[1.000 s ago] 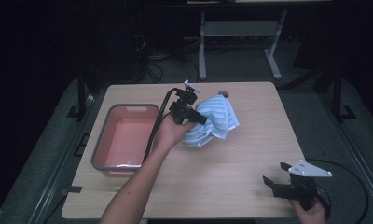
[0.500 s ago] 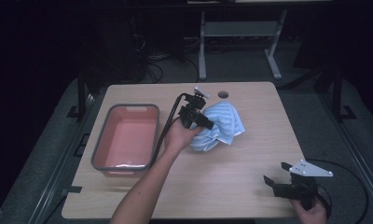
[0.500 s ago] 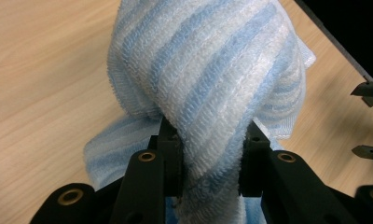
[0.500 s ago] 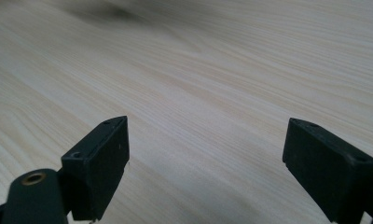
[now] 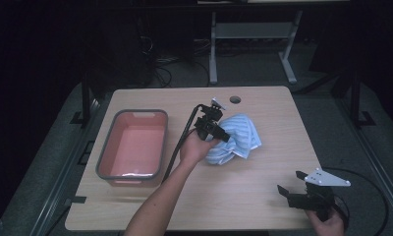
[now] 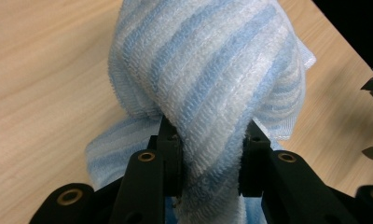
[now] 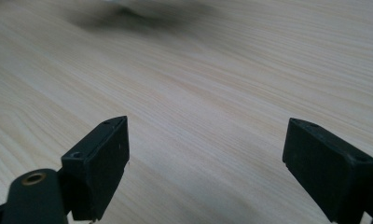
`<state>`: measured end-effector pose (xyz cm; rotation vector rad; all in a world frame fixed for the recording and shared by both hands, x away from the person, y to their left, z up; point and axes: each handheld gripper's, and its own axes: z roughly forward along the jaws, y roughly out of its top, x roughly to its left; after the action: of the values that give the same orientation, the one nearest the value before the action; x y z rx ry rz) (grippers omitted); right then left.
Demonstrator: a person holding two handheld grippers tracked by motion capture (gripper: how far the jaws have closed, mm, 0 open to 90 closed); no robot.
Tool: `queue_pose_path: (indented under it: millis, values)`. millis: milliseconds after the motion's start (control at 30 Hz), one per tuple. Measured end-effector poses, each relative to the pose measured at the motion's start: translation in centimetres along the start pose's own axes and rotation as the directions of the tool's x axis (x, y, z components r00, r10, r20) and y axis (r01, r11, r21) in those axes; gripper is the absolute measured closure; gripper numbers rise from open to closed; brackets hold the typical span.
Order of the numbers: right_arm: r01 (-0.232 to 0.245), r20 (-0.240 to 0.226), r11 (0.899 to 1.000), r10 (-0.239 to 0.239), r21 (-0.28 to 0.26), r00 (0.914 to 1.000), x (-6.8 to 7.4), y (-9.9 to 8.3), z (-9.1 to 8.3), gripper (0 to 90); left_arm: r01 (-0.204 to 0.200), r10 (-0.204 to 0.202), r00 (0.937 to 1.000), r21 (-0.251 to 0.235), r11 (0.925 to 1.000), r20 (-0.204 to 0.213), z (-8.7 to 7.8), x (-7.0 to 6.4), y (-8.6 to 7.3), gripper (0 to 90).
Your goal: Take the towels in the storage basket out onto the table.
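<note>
Left gripper: black body, thick black cable trailing from it, small grey plate on top; in its own view black fingers with brass-ringed screw holes along the arms. Right gripper: black, grey three-cornered plate with small dark holes, thin black cable looping behind; blocky black fingers, one brass-ringed hole. Forearm bare, no sleeve visible.
</note>
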<state>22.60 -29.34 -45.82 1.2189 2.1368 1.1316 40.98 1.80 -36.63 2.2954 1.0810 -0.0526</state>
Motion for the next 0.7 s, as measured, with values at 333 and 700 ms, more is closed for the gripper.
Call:
queue_pose_path:
  millis: [333,700]
  values:
    - [0.002,-0.004,1.0,-0.002,0.003,1.0,0.1,0.1,0.2,14.1,0.036,-0.036,0.9992,0.019,0.9992,0.016,2.2,0.5,-1.3,67.6]
    - [0.022,-0.007,1.0,-0.022,0.018,0.9997,0.4,0.1,0.5,14.1,0.05,-0.051,0.9981,0.027,0.9984,0.033,3.6,0.1,-1.5,65.2]
